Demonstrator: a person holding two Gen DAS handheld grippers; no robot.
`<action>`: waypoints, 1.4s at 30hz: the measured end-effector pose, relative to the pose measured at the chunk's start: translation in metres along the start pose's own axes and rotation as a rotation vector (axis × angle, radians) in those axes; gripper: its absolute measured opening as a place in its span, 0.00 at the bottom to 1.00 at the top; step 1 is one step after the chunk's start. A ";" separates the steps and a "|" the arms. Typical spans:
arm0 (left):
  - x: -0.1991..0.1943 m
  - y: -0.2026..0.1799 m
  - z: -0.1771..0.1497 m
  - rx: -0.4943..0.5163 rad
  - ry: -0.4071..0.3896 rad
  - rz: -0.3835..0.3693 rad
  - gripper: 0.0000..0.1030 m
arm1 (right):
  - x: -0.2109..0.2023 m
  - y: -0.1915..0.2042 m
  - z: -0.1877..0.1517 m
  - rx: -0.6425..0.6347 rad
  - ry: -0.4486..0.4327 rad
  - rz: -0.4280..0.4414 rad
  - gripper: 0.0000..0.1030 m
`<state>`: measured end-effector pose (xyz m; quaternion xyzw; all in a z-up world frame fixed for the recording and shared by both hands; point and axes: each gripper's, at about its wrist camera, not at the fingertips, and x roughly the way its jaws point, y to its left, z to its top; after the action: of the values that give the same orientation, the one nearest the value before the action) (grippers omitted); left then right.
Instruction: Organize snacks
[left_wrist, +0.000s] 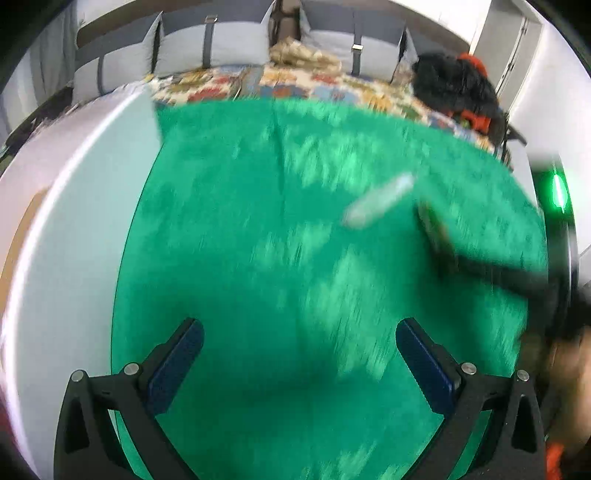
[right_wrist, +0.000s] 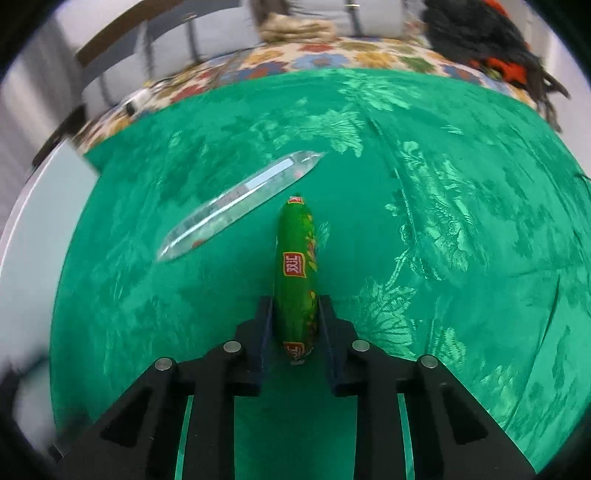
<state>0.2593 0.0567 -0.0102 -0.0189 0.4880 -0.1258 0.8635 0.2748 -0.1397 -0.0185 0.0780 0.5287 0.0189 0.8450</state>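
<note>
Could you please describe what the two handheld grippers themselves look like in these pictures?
Both look alike. The left gripper has black angular plastic fingers with triangular cut-outs, round silver pivot pins and dark blue ribbed pads. The right gripper shows the same black frame, silver pins and dark pads. No cables or sleeves are visible.

A round white table (left_wrist: 74, 206) carried the work. A green cloth (right_wrist: 443, 258) with a woven floral pattern covered most of its top; a white margin remained exposed at the left. On the cloth lay a clear, elongated plastic packet (right_wrist: 240, 203), and just beside it a green-wrapped sausage (right_wrist: 297, 273).
</note>
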 end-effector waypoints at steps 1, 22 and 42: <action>0.003 -0.004 0.012 0.011 -0.004 -0.012 1.00 | -0.004 -0.006 -0.004 -0.017 0.005 0.003 0.23; 0.082 -0.082 0.035 0.220 0.056 -0.030 0.17 | -0.064 -0.076 -0.115 -0.122 -0.151 0.050 0.24; 0.001 -0.077 -0.118 0.087 -0.045 0.032 0.99 | -0.068 -0.071 -0.135 -0.187 -0.174 0.225 0.41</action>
<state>0.1442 -0.0074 -0.0609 0.0236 0.4628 -0.1326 0.8762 0.1201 -0.2021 -0.0268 0.0591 0.4377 0.1554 0.8836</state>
